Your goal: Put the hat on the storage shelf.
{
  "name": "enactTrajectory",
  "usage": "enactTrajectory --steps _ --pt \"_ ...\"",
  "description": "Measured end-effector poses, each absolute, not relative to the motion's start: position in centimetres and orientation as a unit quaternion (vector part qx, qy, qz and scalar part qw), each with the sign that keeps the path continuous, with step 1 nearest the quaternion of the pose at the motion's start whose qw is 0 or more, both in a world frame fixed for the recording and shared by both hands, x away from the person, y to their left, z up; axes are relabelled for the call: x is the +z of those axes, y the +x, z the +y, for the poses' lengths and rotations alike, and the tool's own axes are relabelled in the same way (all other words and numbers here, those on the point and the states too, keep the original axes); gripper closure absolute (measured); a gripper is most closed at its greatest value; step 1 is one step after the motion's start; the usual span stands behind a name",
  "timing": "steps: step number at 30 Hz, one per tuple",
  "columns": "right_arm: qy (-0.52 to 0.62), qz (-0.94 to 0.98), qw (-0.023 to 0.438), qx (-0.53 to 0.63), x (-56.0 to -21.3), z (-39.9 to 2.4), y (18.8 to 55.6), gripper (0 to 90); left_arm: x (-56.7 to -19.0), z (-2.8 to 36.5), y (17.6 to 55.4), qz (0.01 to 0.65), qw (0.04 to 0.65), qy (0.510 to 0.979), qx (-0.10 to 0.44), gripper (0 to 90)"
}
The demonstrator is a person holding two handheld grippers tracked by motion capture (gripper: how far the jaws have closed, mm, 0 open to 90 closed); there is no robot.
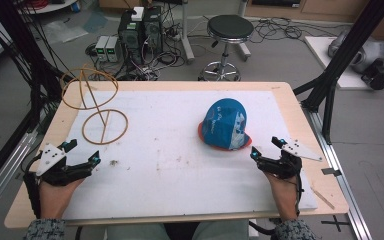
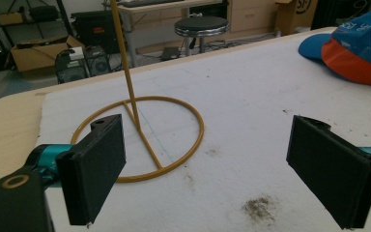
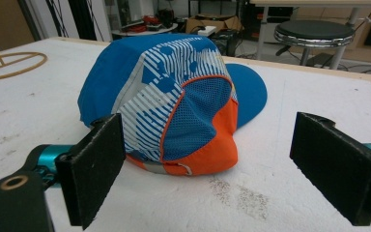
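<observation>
High view | cap (image 1: 224, 125) just beyond right hand-held gripper (image 1: 266, 149) | both hand-held grippers agape, empty

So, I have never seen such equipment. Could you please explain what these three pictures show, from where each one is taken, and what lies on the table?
No robot is here: a person sits at a table and holds a hand tool with two black jaws in each hand. The high view looks down from above; the left gripper is at its left, the right gripper at its right. The other two pictures come from small cameras riding on those tools, looking forward between their own jaws.

On the white mat lie two things: a blue and orange cap in front of the right gripper, and a yellow wire stand with a ring base, in front of the left one.

Both grippers are open and hold nothing.
</observation>
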State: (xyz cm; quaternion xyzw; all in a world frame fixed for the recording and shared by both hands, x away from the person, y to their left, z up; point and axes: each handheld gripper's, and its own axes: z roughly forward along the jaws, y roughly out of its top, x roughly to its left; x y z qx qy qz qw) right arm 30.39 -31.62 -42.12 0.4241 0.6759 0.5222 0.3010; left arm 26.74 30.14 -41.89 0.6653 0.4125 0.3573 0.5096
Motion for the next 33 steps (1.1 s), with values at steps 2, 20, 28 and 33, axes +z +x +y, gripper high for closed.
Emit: enactTrajectory --steps 2,20,28,33 --pt "0.424 0.677 0.3 0.521 -42.15 -31.6 30.46 11.5 -41.87 30.23 26.71 0.413 0.51 0.664 0.358 14.1" --pt "0.428 0.682 0.301 0.511 -42.17 -31.53 30.45 11.5 -41.64 30.28 26.53 0.417 0.51 0.661 0.359 14.0" --pt "0.436 0.68 0.301 0.507 -42.25 -31.6 30.47 11.6 -41.54 30.34 26.53 0.424 0.51 0.657 0.36 14.0" --pt "0.439 0.679 0.304 0.504 -42.2 -31.56 30.62 11.6 -41.59 30.34 26.52 0.424 0.509 0.658 0.358 14.1"
